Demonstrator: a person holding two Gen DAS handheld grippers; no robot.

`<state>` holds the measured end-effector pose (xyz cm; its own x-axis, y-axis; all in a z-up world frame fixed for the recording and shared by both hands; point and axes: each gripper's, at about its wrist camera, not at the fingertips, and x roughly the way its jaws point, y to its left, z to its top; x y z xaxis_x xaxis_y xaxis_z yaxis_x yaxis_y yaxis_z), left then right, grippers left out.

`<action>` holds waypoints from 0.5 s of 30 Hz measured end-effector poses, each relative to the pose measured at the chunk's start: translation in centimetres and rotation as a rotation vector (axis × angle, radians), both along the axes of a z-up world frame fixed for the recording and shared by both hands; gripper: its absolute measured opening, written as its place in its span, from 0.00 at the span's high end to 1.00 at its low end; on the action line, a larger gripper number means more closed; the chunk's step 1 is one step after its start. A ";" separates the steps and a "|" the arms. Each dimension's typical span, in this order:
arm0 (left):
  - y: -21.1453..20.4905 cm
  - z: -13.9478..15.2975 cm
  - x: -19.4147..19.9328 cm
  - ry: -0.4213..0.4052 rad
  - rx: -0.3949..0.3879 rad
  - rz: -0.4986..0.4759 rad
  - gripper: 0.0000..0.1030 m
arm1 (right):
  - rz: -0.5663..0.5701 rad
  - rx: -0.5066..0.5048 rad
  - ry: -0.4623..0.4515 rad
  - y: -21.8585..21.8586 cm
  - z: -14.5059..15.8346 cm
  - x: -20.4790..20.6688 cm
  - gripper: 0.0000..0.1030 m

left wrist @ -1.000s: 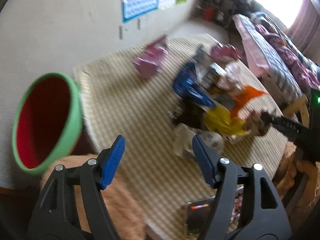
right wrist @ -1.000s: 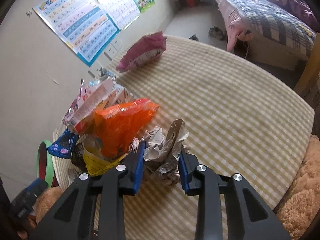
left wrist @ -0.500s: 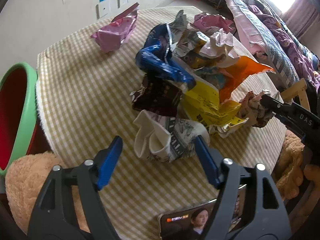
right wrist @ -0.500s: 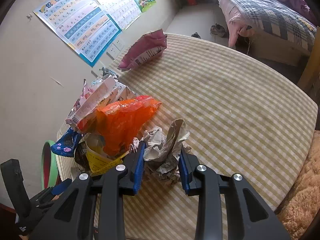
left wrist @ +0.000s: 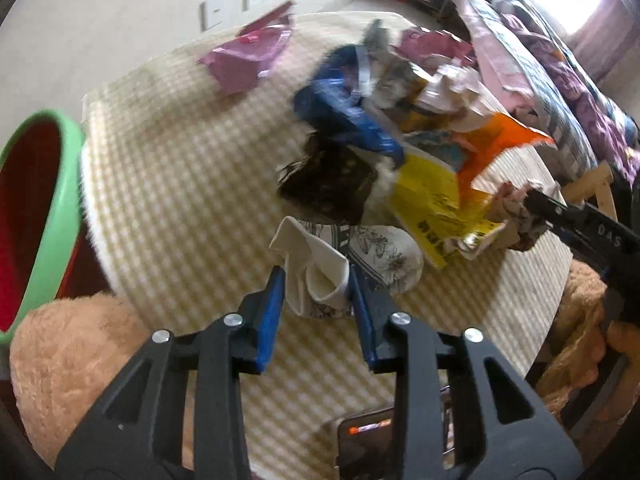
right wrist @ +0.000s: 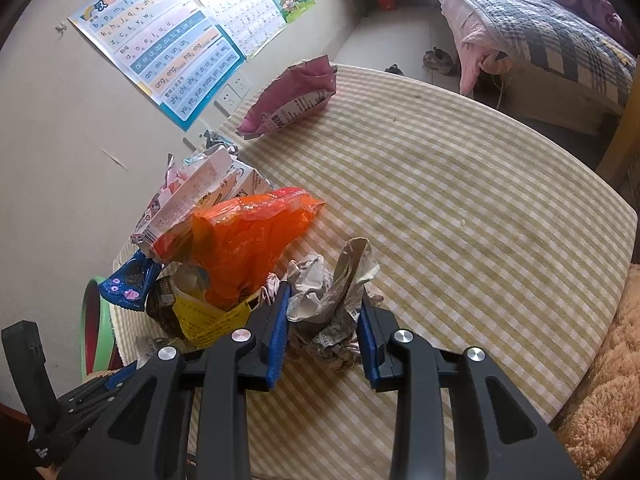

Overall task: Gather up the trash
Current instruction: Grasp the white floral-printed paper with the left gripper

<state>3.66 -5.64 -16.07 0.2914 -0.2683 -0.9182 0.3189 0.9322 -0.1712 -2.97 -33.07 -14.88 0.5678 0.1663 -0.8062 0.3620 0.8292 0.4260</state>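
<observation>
A heap of trash lies on the round checked table (left wrist: 168, 184): blue wrapper (left wrist: 344, 116), dark wrapper (left wrist: 328, 188), yellow wrapper (left wrist: 436, 204), orange bag (right wrist: 248, 236). My left gripper (left wrist: 316, 284) is shut on a white printed paper wad (left wrist: 320, 272) at the heap's near edge. My right gripper (right wrist: 324, 320) is shut on a crumpled newspaper ball (right wrist: 332, 300) beside the orange bag. The green-rimmed red bin (left wrist: 36, 204) stands left of the table; it also shows in the right wrist view (right wrist: 94, 328).
A pink snack bag (right wrist: 292, 96) lies apart at the table's far side, also in the left wrist view (left wrist: 248, 60). A phone (left wrist: 368, 444) lies at the near table edge. A plush bear (left wrist: 64, 364) sits beside the bin. A bed (right wrist: 532, 28) stands beyond.
My left gripper has moved forward onto the white paper wad and shut on it. My right gripper has stayed shut on the newspaper ball, hardly moving.
</observation>
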 end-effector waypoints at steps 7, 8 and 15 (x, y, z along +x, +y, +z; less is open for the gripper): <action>3.0 0.1 0.0 -0.027 0.050 0.069 0.69 | -0.001 -0.001 0.000 0.0 0.0 0.0 0.71; 3.2 0.1 0.0 -0.027 0.050 0.074 0.68 | -0.001 -0.001 0.000 0.0 0.0 0.0 0.71; 3.7 -0.6 -0.3 -0.032 0.075 0.082 0.62 | 0.008 -0.024 0.002 0.2 0.1 0.1 0.71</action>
